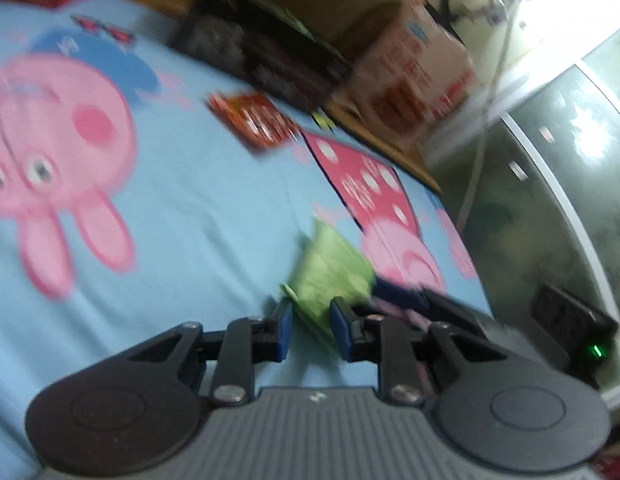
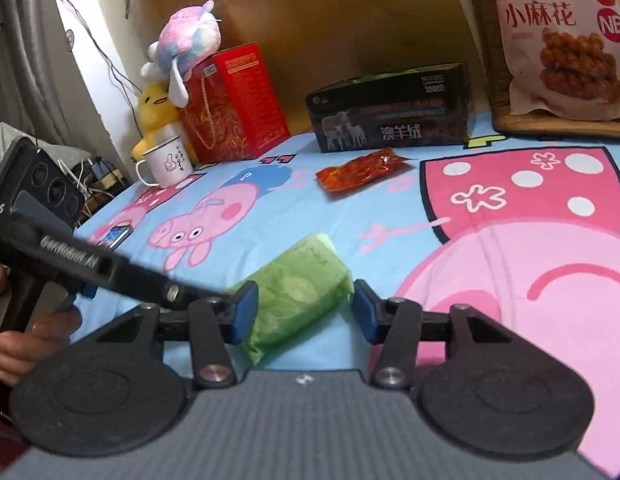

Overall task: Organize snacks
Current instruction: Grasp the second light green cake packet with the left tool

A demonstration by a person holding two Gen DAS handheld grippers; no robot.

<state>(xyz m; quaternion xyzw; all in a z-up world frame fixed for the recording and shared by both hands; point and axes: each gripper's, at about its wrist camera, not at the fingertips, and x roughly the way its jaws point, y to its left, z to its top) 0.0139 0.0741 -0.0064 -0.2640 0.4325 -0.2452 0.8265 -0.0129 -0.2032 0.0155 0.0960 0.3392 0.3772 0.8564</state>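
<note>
A green snack packet [image 2: 298,296] lies on the cartoon-print bedsheet [image 2: 270,224], between the 2 blue fingers [image 2: 245,312] of the right gripper [image 2: 304,310]; the left finger touches it, while the right one stands just beside it. The left gripper [image 2: 122,270] reaches in from the left, held by a hand [image 2: 26,336]. Farther off lie an orange packet [image 2: 361,174], a black box [image 2: 393,108], a red gift box [image 2: 234,104] and a white mug [image 2: 166,162].

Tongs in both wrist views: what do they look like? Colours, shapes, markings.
Both match. The right tongs have blue rectangular pads on black linkage bars with silver pivot screws, two round black discs, and a ribbed grey body bearing a small white mark. The left tongs look the same up close; in the right wrist view their black handle shows white "GenRobot.AI" lettering and a black camera block with round lenses.
</note>
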